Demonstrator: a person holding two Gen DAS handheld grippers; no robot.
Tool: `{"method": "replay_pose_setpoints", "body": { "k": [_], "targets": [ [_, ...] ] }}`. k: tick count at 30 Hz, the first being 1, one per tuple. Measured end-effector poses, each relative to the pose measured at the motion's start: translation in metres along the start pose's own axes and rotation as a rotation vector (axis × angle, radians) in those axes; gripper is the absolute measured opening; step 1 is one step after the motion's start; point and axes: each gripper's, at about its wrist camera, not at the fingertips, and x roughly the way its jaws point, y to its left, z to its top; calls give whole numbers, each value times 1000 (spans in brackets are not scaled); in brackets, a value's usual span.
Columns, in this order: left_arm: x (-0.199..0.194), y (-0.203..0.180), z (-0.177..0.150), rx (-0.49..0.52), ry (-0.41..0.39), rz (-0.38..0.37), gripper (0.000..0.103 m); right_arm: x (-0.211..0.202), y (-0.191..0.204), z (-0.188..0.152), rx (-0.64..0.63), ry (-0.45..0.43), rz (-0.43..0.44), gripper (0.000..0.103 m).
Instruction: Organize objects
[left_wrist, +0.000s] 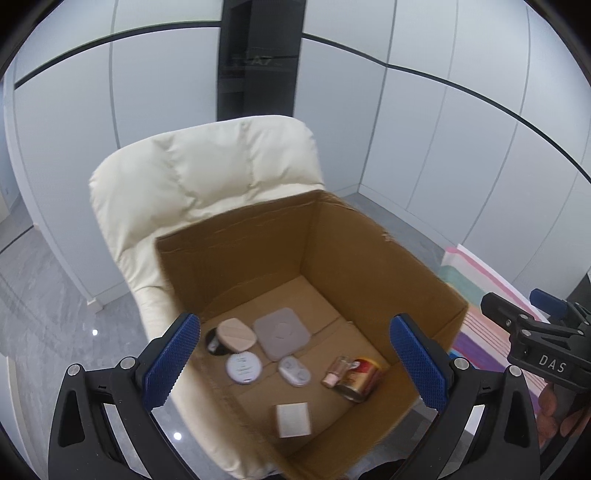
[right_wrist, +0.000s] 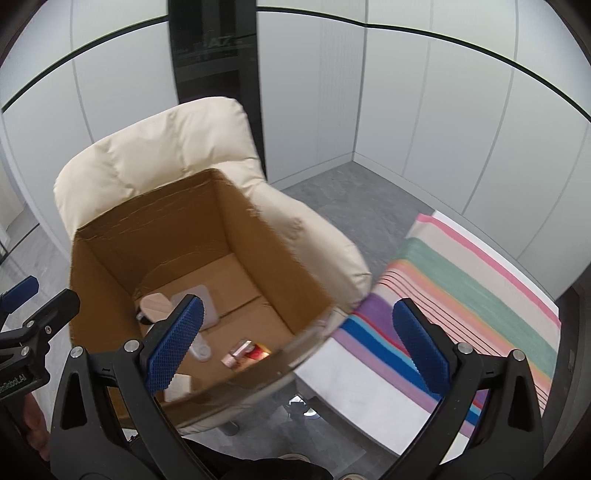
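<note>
An open cardboard box (left_wrist: 369, 258) (right_wrist: 110, 258) sits on a cream armchair (left_wrist: 207, 173) (right_wrist: 155, 155). On its floor lie a grey square pad (left_wrist: 281, 332), a beige compact (left_wrist: 236, 335), a round white case (left_wrist: 243, 367), a small white oval case (left_wrist: 294, 370), a gold and red can (left_wrist: 362, 377) (right_wrist: 258, 352), a small pink bottle (left_wrist: 335, 373) (right_wrist: 236, 353) and a white card (left_wrist: 292, 419). My left gripper (left_wrist: 295, 365) is open and empty above the box. My right gripper (right_wrist: 297, 343) is open and empty over the box's right front corner.
A striped multicoloured cloth (right_wrist: 461, 302) (left_wrist: 480, 295) covers a low surface right of the chair. White panelled walls (left_wrist: 443, 129) and a dark column (left_wrist: 258, 59) stand behind. The floor (right_wrist: 351, 206) is grey marble.
</note>
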Motion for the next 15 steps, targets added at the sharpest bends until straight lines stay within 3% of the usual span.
{"method": "replay_pose_setpoints", "body": {
  "k": [15],
  "targets": [
    [14, -109, 1, 118, 23, -129, 103, -24, -106, -24, 129, -7, -130, 103]
  ]
}}
